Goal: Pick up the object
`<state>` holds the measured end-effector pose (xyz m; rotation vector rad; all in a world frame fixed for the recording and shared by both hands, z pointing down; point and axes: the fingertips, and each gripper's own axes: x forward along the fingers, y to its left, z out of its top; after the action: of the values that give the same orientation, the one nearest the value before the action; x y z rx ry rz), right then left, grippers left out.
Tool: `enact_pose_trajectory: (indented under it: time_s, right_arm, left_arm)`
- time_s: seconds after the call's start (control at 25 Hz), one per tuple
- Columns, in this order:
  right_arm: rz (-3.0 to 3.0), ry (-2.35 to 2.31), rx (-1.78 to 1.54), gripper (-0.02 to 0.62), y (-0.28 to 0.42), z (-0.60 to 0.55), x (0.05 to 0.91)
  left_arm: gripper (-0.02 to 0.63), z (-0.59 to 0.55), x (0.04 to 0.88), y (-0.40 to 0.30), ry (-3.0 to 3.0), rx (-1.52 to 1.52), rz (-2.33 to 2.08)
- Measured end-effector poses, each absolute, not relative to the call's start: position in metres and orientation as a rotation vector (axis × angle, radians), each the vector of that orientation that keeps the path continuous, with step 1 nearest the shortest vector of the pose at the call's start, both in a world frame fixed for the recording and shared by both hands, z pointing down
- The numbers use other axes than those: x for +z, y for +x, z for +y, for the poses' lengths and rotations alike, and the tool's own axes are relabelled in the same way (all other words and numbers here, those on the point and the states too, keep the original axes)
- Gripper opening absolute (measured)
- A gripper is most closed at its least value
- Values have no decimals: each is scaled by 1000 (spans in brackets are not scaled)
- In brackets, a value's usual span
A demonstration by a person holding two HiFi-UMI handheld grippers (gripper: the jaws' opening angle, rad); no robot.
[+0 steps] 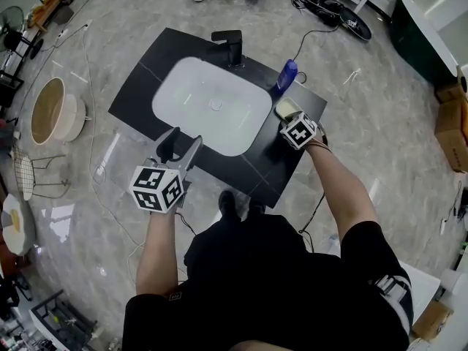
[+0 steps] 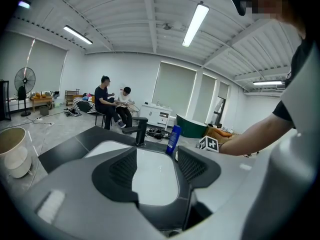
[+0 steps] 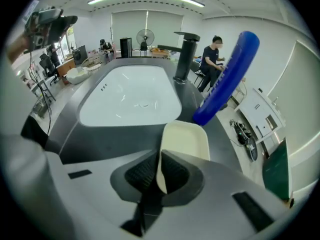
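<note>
A cream shallow dish (image 1: 287, 107) lies on the black countertop (image 1: 143, 74) to the right of the white sink (image 1: 212, 104). My right gripper (image 1: 287, 118) is shut on the dish's near rim; in the right gripper view the rim (image 3: 186, 138) stands pinched between the ribbed pads of the right gripper (image 3: 159, 174). A blue bottle (image 3: 226, 78) leans just behind the dish. My left gripper (image 1: 180, 146) hovers open over the counter's front left edge, with nothing between the jaws of the left gripper (image 2: 156, 166), only the sink (image 2: 150, 176) below.
A black faucet (image 1: 229, 47) stands at the sink's far side. On the floor to the left are stacked bowls (image 1: 53, 112) and a wire rack (image 1: 28, 174). Cardboard boxes (image 1: 452, 123) stand at the right. Two people (image 2: 112, 104) sit in the background.
</note>
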<state>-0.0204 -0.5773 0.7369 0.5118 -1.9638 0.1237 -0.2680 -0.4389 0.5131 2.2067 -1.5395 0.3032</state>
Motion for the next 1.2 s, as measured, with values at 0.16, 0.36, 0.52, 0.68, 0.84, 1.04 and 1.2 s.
enact_pose_trajectory:
  time_s: [0.16,0.36,0.52,0.68,0.84,1.04,1.2]
  right_arm:
    - [-2025,543,206,32,-27,-568,717]
    - [-2125,593,259,31,-23,-559,682]
    - [-2216,619,264,31,-31,-550,634]
    - [-2326,612,210,31,-40,-540,581]
    - [-2415,616,146,29,-44,-527,540]
    - [-2552,711,148,28,-37,-510,493]
    - [-2671,868,203,25,-19,-497,460]
  left_arm:
    - [247,-439,511,-268,2211,275,-1532]
    - [230,-441,510,-253,2234,236,-1510]
    - [213,-448,497,-245,2267,211,-1478]
    - [196,-462,481,-234,2318,205,-1448]
    - [186,-471,467,-223,2369,207,-1437]
    - [170,-478,450,-216,2418,209,-1431]
    - [164,-482,438,-215,2449,221,-1440]
